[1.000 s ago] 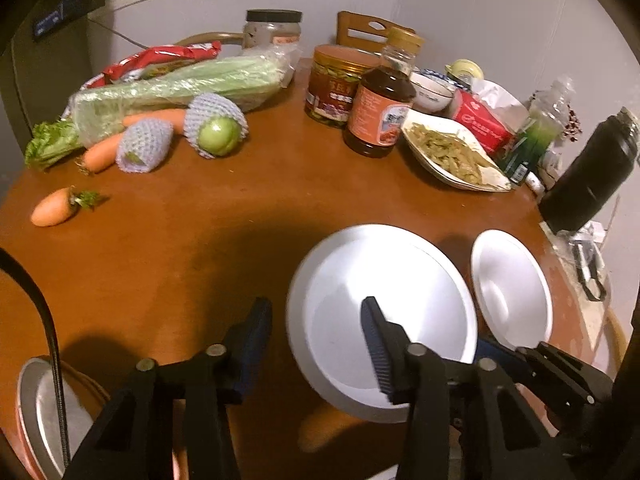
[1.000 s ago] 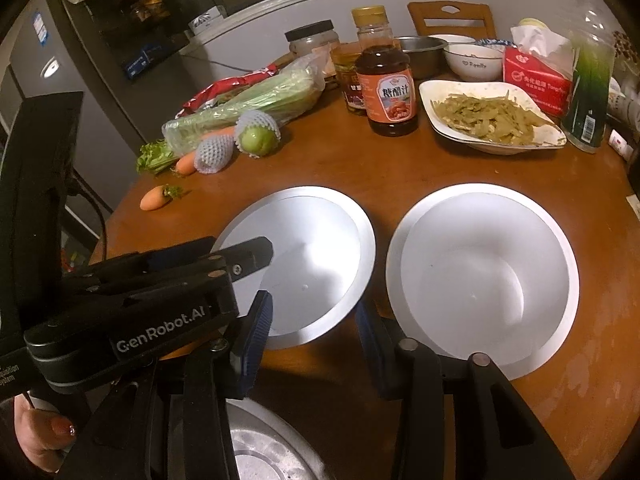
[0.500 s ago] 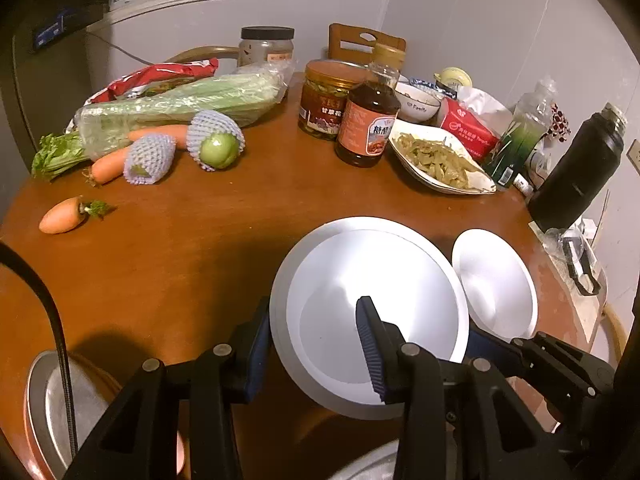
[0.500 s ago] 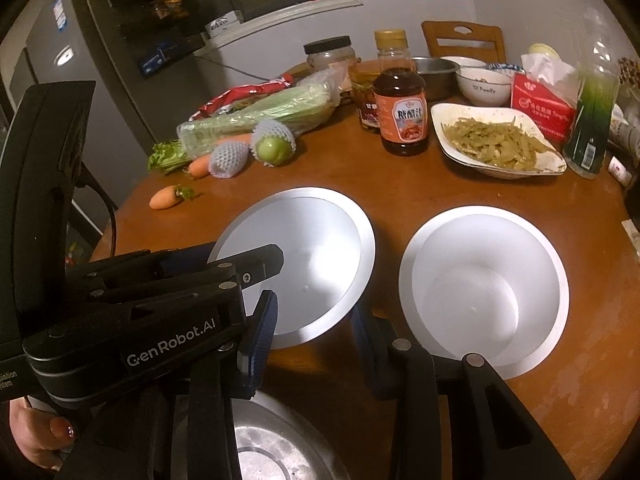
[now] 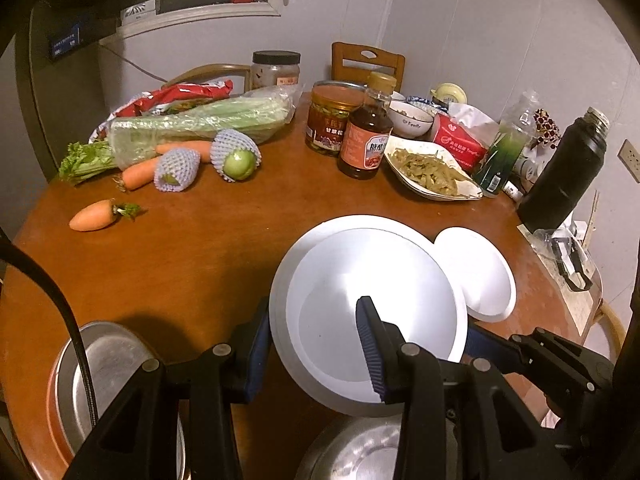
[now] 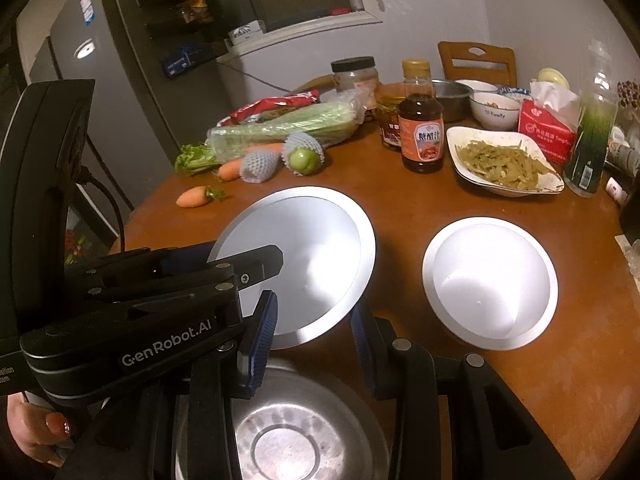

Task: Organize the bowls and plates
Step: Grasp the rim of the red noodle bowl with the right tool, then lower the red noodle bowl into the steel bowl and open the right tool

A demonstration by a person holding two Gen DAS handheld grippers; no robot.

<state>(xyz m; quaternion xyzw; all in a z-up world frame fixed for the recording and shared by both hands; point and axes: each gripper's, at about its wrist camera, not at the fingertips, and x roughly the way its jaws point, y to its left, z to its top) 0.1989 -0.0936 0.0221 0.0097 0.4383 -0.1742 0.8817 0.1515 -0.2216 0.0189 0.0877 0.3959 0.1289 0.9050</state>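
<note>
My left gripper [image 5: 316, 344] is shut on the near-left rim of a large white plate [image 5: 368, 304] and holds it tilted above the table. The same plate [image 6: 304, 256] shows in the right wrist view, with the left gripper's body [image 6: 132, 300] at its left edge. A second white plate [image 6: 490, 282] lies flat on the table to the right; it also shows in the left wrist view [image 5: 476, 276]. My right gripper [image 6: 314, 340] is open and empty, above a steel bowl [image 6: 280, 436] at the near edge.
Another steel dish [image 5: 100, 376] sits at the near left. The far half of the round wooden table [image 5: 192, 256] holds carrots [image 5: 94, 216], celery [image 5: 200, 124], netted fruit [image 5: 236, 160], a sauce bottle [image 5: 366, 140], jars, a dish of greens [image 5: 430, 172] and a black flask [image 5: 560, 176].
The left gripper has closed on the large plate's rim and lifted it, tilted, toward the camera. Both grippers have risen and pulled back; the steel bowl now shows below them.
</note>
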